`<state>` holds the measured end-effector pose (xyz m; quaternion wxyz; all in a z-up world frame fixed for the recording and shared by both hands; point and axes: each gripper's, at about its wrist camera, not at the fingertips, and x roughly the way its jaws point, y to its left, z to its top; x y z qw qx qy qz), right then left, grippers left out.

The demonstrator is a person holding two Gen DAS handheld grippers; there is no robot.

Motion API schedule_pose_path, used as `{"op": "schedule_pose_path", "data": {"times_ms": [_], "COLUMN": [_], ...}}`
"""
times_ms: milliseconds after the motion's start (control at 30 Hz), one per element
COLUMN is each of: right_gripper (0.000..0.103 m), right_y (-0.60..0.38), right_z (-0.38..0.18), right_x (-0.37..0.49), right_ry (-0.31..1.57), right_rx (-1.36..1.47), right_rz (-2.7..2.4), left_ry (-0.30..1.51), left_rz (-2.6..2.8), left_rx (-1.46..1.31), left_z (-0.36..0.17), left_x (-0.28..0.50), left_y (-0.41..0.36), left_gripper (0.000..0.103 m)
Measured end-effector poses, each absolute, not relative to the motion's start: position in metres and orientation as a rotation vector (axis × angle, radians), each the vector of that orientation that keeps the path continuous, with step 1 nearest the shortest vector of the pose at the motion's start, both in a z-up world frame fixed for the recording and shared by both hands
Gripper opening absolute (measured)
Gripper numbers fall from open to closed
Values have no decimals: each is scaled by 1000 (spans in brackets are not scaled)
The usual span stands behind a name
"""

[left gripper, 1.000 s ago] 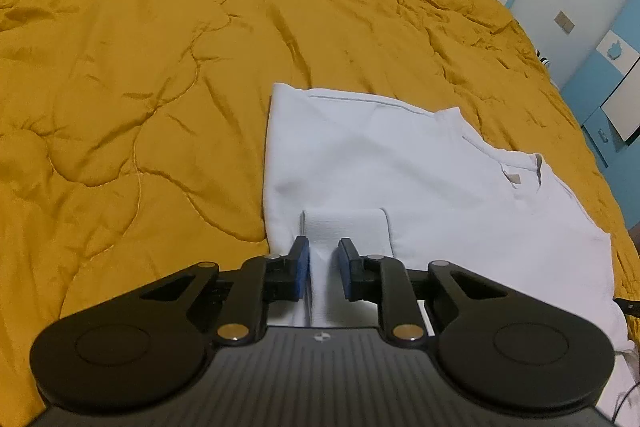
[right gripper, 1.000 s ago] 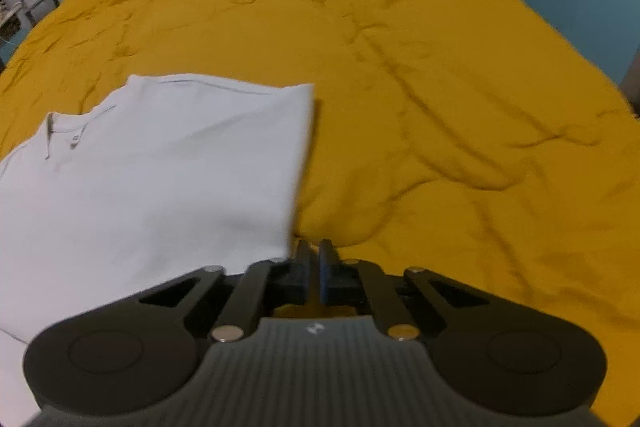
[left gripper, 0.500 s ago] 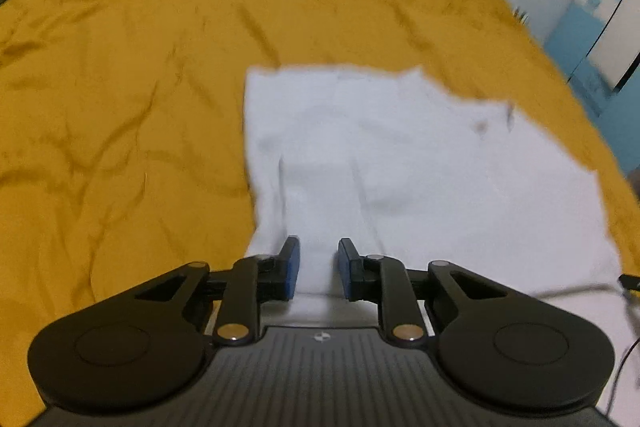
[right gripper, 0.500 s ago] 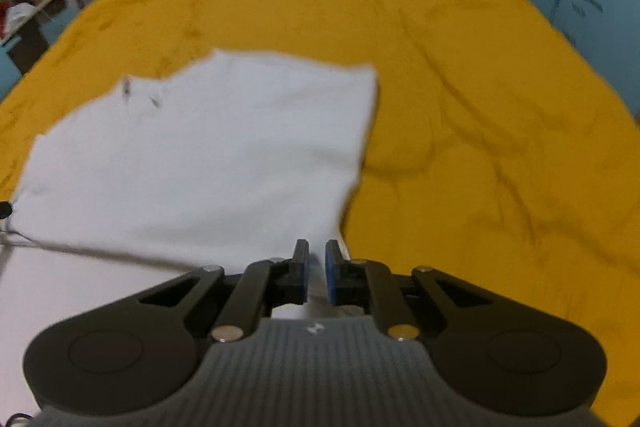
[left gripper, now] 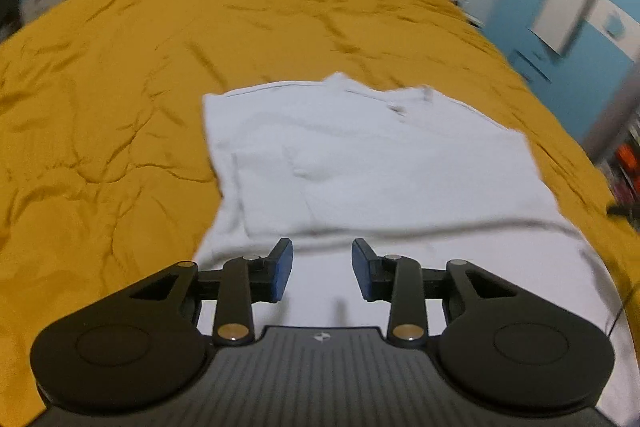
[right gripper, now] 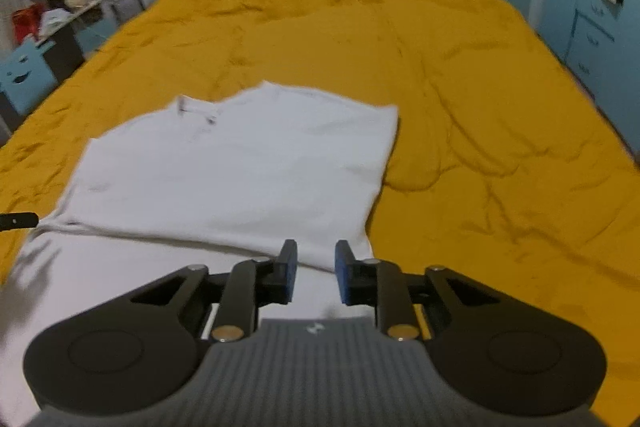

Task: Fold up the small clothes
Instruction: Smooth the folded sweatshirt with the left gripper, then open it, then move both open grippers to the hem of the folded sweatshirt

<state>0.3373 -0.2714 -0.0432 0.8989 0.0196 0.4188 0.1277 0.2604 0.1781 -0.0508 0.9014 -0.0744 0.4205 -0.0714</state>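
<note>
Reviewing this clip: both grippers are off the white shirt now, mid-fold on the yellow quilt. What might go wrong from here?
1. The white shirt lies on a soft, wrinkled quilt; its folded-over layer may shift or spring open.
2. The fold edge near the left gripper looks uneven, so the next fold could come out skewed.
3. The right gripper, jaws just opening and empty, might pinch quilt along with the shirt's edge when regrasping.

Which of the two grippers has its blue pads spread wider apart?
The left gripper: its pads stand clearly further apart than those of the right gripper. Both have just been opening, nothing between them, above the white shirt.
</note>
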Motion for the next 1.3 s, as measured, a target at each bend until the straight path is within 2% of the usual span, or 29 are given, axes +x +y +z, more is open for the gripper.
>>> {"op": "schedule_pose_path", "data": {"times_ms": [100,200,267,433,633,733,1000,1067,1300], "right_gripper": [23,25,35,46,46,51,58,63,66], "right_y": [-278,-284,-286,-285,-280,-275,-255,-252,-251], "right_z": [-16,5,15,24,0,-19,-59,-65,-71], "right_x": [309,276,253,197,141,121,89,85,79], "right_ry": [821,791,792,807,882,919,970,970,962], "right_rx": [8,-31,-54,-155,-227,-264,-443,-476,-488], "right_rz": [289,315,342,402,477,522,573,573,561], "left_ry": [851,828,831,855,912,968,1035,1024,912], "left_rz": [-193,-239,-272,-347,-460,-517,-543,-545,-519], "left_rx": [-99,-53,1,155,292,392,651,739,945], "left_z": [-33,-19,-15,-12,-33,-50,-92,-100,-117], "left_x": [231,202,183,139,97,79,40,29,5], "left_y": [167,161,155,139,123,112,97,94,84], "left_gripper": [42,46,51,57,64,67,69,69,71]}}
